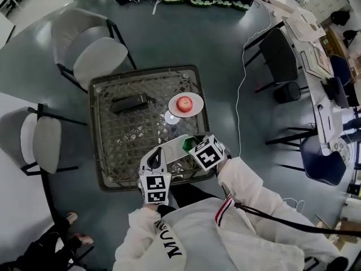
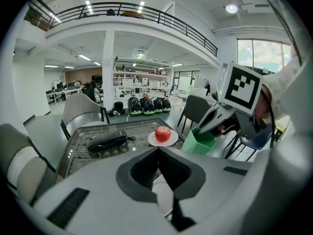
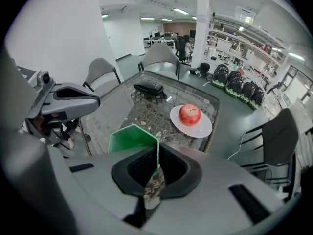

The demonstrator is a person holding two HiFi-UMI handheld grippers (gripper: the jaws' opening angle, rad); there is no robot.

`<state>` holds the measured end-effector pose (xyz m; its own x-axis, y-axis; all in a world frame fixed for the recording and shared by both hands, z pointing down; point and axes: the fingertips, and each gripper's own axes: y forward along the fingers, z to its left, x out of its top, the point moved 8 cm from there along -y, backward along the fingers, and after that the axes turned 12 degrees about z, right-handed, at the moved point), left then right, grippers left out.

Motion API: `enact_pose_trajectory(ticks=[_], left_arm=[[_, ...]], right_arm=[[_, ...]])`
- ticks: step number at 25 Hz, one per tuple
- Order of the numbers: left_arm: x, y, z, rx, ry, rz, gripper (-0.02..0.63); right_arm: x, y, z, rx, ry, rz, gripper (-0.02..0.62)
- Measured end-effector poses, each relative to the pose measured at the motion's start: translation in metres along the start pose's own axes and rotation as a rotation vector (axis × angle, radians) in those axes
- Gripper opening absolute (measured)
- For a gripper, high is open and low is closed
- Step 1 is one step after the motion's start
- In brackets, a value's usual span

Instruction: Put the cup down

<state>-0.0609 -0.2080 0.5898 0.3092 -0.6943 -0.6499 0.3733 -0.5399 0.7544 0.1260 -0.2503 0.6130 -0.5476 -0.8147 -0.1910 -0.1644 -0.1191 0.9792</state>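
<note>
From the head view, the right tool grips a green cup over the near right corner of a glass-topped desk. Whether the cup's base touches the glass cannot be told. The left tool hangs just beside it, over the near edge. Farther back, a red apple sits on a white plate, and a black device lies to their left.

In the left gripper view, the left tool has its jaws together with nothing between them. Beyond them are the apple on its plate, the black device and, to the right, the green cup in the right tool.

In the right gripper view, the right tool is clamped on the cup's thin side wall, one jaw inside the rim and one outside. The apple lies beyond, and the left tool shows at the left.
</note>
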Motion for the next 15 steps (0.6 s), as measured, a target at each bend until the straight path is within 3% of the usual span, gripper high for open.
enact_pose_trajectory(ticks=[15], left_arm=[[-0.016,0.034,0.0,0.019,-0.08,0.055,0.011]], right_arm=[[0.019,0.038,0.005,0.046,-0.118,0.103,0.011]])
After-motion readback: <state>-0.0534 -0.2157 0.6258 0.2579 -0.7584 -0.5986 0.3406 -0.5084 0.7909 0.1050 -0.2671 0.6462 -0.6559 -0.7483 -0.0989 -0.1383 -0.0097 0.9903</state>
